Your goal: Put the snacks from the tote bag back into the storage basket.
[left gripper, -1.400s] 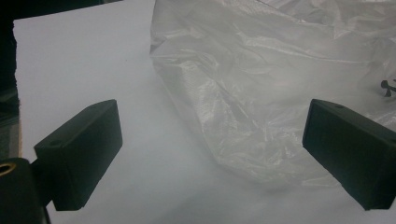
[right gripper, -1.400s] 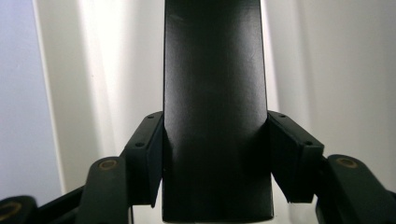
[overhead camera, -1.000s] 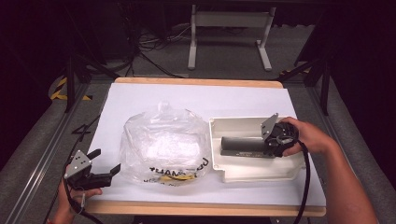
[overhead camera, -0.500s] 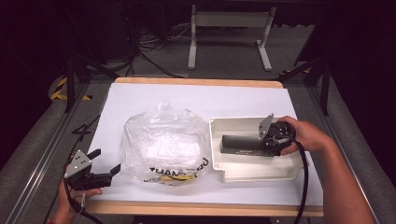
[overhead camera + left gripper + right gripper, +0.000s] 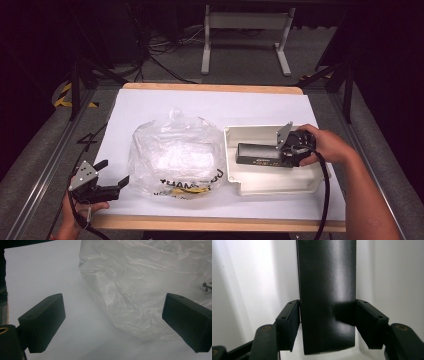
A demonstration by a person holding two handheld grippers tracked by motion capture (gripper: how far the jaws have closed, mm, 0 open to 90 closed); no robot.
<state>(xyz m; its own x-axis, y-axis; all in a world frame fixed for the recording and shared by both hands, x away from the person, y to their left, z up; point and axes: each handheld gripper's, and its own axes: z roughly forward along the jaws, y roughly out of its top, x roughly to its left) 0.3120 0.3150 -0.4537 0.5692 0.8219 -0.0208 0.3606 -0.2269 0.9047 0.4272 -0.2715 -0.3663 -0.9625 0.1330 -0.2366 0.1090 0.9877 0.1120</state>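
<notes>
A long black box (image 5: 257, 154) lies inside a white tray (image 5: 270, 187) at the right of the table. My right gripper (image 5: 281, 154) reaches into the tray at the box's right end. In the right gripper view the box (image 5: 327, 277) stands between the two pads (image 5: 289, 322), with a hairline gap at the left pad. These jaws have just been opening, with the box between them. My left gripper (image 5: 114, 173) rests open near the table's front left corner. It points at a crumpled clear plastic bag (image 5: 175, 155), and nothing is between the jaws of the left gripper (image 5: 115, 320).
The bag (image 5: 140, 285) has black and yellow print along its front and lies just left of the tray. White paper (image 5: 165, 105) covers the tabletop. A metal stand (image 5: 245, 30) and cables are on the floor beyond the far edge.
</notes>
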